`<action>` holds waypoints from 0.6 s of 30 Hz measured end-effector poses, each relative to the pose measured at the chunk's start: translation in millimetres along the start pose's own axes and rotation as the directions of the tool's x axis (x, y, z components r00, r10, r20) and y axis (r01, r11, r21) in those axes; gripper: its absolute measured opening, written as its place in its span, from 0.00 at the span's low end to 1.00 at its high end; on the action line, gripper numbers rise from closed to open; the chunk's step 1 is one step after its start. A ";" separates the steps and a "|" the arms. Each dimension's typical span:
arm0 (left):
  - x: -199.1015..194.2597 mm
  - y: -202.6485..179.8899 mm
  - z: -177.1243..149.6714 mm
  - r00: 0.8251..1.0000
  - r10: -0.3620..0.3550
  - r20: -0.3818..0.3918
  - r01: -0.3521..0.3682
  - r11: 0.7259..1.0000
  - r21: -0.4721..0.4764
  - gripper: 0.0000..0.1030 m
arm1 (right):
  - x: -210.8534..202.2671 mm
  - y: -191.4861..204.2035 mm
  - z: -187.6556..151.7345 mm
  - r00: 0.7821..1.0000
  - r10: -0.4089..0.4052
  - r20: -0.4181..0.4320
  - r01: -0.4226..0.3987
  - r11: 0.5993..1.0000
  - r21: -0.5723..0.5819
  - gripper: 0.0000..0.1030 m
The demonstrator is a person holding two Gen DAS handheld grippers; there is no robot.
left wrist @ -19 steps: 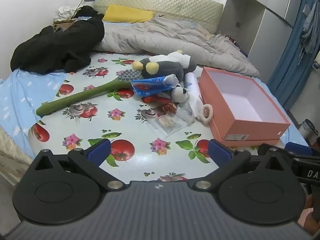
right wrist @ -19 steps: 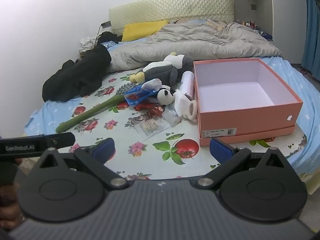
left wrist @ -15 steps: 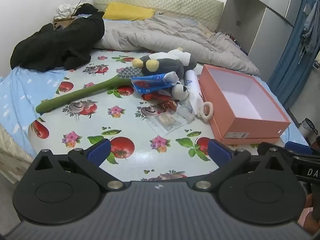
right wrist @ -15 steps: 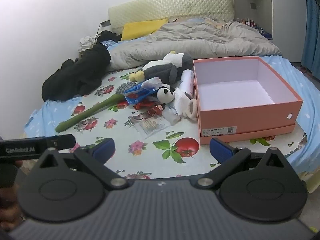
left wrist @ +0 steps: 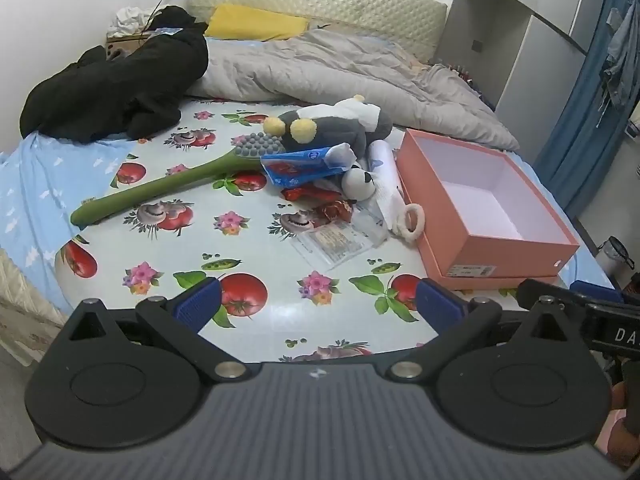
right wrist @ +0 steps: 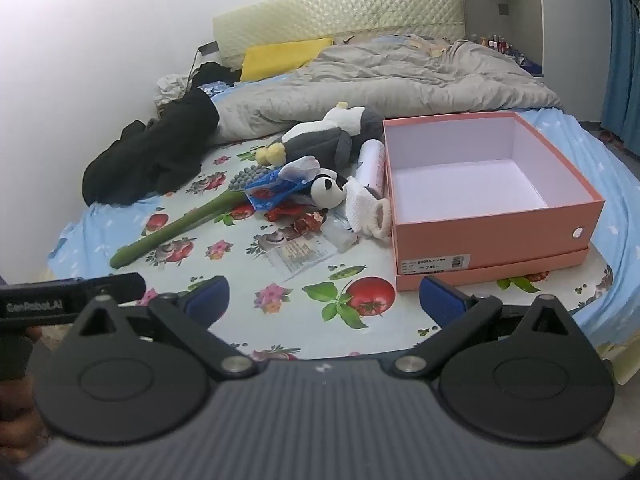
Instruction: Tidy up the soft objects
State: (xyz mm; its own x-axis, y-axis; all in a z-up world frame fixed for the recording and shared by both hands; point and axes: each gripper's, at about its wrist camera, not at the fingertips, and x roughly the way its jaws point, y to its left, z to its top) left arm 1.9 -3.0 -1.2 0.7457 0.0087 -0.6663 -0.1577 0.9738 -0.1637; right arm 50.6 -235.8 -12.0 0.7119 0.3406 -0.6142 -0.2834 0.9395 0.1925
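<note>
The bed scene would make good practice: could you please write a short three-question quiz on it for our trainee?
1. True or false: the pink box already holds a toy.
2. Which lies nearest the box? A) green brush B) white ring C) black clothing
3. Fill in: both the left gripper and the right gripper are ____.

Key: 1 false; 2 B; 3 open.
</note>
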 end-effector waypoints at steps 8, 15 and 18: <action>0.2 1.1 -3.5 1.000 -0.006 -0.001 0.006 1.000 -0.001 1.00 | -1.2 -1.2 -0.7 1.000 0.000 -0.002 0.000 1.000 0.008 1.00; -0.2 2.0 -5.4 1.000 -0.009 0.001 0.009 1.000 0.001 1.00 | 0.7 -0.6 -0.4 1.000 -0.003 -0.005 0.003 1.000 0.010 1.00; -0.4 1.1 -5.7 1.000 -0.016 0.002 0.016 1.000 -0.008 1.00 | 0.6 0.1 -0.6 1.000 0.000 -0.006 0.000 1.000 0.006 1.00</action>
State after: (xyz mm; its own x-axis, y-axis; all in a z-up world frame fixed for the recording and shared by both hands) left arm -2.3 -3.3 -5.3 0.7496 -0.0062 -0.6619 -0.1511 0.9720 -0.1801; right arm 50.6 -235.5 -12.8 0.7083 0.3403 -0.6185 -0.2794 0.9397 0.1971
